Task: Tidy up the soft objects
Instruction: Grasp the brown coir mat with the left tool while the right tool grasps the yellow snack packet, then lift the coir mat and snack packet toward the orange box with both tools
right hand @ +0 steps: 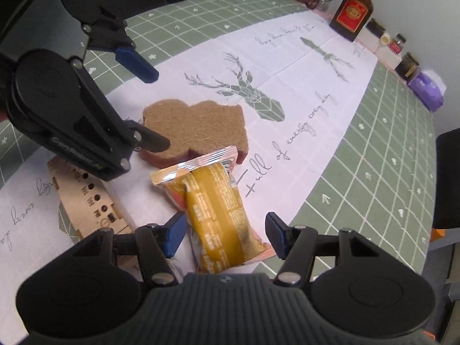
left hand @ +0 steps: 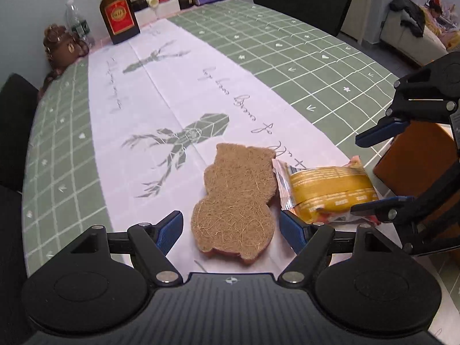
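Nearest you, your left tongs [left hand: 231, 230] stand released, their blue pads either side of the owl-shaped coir scrubber [left hand: 235, 198] but clear of it. Your right tongs [right hand: 225, 234] are likewise released, straddling the yellow foil snack packet [right hand: 218, 212] without pressing it. Both soft things lie flat on the worktop [left hand: 287, 57], the packet's crimped end overlapping the scrubber's edge. To grasp well, lower each pair squarely until the pads sit level with the thing's sides, then close gently: the scrubber is fibrous, springy and thin, with a reddish sponge underside; the packet is slick, crinkly and likely to slide or crush. Beside the packet lies a flat wooden cut-out [right hand: 92, 210]. Farther off, the cloth shows printed stags and script; beyond stand a brown liquor bottle [left hand: 118, 11], jars and a plush bear [left hand: 61, 47].
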Demonstrator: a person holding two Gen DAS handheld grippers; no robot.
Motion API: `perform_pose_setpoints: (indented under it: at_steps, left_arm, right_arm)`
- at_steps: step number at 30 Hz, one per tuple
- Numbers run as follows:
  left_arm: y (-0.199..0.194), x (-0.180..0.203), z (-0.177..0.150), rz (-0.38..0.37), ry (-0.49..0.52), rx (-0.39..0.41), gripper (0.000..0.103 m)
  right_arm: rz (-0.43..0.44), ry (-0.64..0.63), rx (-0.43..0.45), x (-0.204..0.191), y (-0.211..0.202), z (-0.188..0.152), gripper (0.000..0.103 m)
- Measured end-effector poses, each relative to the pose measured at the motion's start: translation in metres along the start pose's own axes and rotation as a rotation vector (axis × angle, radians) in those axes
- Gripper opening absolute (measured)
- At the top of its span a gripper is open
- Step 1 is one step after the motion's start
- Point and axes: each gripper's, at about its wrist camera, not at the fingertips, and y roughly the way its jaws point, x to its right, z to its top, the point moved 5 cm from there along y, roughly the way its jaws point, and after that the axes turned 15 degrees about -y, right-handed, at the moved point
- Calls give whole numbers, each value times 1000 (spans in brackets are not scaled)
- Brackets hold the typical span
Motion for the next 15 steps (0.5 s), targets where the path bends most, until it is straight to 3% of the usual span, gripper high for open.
perform_pose_setpoints:
  at_steps: [6,7,15]
  left_arm:
    - [23,-2,1,-10,-13,-33,90]
    - [27,-3,0,-11,-21,-45,94]
    - [44,-9,-1,-7,-97,-87,95]
  right_arm:
    - [54,-6,-52,4,21,4,64]
    - [66,-3,-57,4,23,5,65]
    - [109,25,-109,7,38,4,63]
